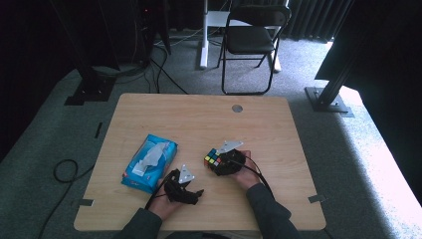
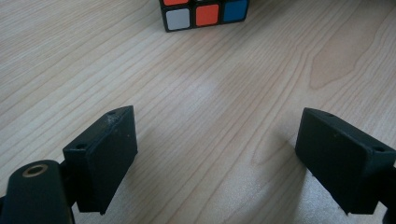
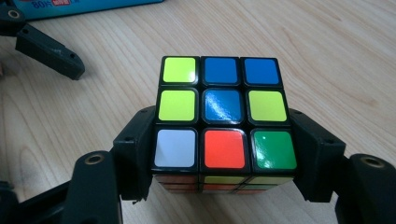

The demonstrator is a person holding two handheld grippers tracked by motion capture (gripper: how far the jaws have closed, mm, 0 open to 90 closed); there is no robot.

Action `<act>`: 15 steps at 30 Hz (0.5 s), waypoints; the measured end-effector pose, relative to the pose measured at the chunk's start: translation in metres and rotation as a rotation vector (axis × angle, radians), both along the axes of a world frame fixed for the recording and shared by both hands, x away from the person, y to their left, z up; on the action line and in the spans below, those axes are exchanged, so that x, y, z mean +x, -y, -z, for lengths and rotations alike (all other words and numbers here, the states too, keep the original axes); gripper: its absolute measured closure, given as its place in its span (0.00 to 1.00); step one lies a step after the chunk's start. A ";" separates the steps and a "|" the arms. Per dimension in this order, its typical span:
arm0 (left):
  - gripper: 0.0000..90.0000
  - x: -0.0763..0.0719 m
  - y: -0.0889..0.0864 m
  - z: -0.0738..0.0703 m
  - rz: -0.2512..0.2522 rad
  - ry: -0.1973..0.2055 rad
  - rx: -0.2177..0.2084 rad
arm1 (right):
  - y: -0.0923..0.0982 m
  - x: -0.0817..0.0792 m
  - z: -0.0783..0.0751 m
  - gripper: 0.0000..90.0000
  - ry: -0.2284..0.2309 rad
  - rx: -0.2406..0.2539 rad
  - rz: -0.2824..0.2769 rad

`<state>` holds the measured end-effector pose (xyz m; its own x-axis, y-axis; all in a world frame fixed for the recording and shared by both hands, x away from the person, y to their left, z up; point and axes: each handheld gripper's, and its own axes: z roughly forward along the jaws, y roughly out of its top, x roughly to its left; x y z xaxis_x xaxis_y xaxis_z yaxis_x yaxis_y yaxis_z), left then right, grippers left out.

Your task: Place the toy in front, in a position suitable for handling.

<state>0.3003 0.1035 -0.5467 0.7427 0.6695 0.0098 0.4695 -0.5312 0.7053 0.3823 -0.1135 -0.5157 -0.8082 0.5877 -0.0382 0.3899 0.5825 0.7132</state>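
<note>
A scrambled colour cube (image 3: 222, 116) sits between the jaws of my right gripper (image 3: 223, 156), whose pads press on both of its sides. In the high view the cube (image 1: 213, 159) is right of the table's middle, at the tip of the right gripper (image 1: 224, 162). My left gripper (image 1: 191, 191) rests near the front edge, jaws wide apart with bare wood between them. In the left gripper view its two black fingers (image 2: 107, 154) flank empty table, and the cube's lower row (image 2: 205, 14) shows far ahead. One left finger (image 3: 49, 49) appears at the upper left of the right gripper view.
A blue tissue pack (image 1: 149, 162) lies left of the grippers on the wooden table (image 1: 199, 119). A round grommet (image 1: 237, 108) sits near the far edge. Beyond the table stand a folding chair (image 1: 251, 40) and dark stands on the carpet.
</note>
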 end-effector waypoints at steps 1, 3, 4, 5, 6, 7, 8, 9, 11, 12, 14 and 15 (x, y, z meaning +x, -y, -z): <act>0.14 0.000 0.000 0.000 0.001 0.001 0.000 | 0.000 0.000 0.000 0.38 -0.004 0.001 -0.003; 0.14 0.000 0.000 0.000 0.001 0.001 0.001 | 0.002 0.001 0.000 0.37 -0.010 0.001 -0.008; 0.14 0.000 0.000 0.000 0.000 0.000 0.000 | 0.002 0.001 0.000 0.37 -0.014 0.001 -0.008; 0.14 0.000 0.000 0.000 0.000 0.000 0.000 | 0.002 0.001 0.000 0.35 -0.015 0.003 -0.004; 0.14 0.000 0.000 0.000 0.000 0.000 0.000 | 0.003 0.001 0.000 0.33 -0.010 -0.005 0.004; 0.14 0.000 0.000 0.000 0.000 0.000 0.001 | 0.003 0.001 0.001 0.32 -0.009 -0.010 0.008; 0.14 0.000 0.000 0.000 0.001 0.000 0.001 | 0.003 0.000 0.001 0.31 -0.014 -0.009 0.009; 0.14 0.000 0.000 0.000 0.002 0.001 0.003 | 0.003 0.000 0.002 0.30 -0.012 -0.014 0.014; 0.14 0.000 0.000 0.000 0.002 0.000 0.002 | 0.005 -0.001 0.003 0.29 -0.012 -0.017 0.022; 0.14 0.000 0.000 0.000 0.002 0.000 0.003 | 0.006 -0.002 0.004 0.28 -0.015 -0.013 0.024; 0.14 0.000 0.000 0.000 0.002 0.000 0.002 | 0.009 -0.004 0.005 0.27 -0.010 -0.015 0.030; 0.14 0.000 0.000 0.000 0.002 0.000 0.003 | 0.011 -0.004 0.006 0.27 -0.012 -0.010 0.030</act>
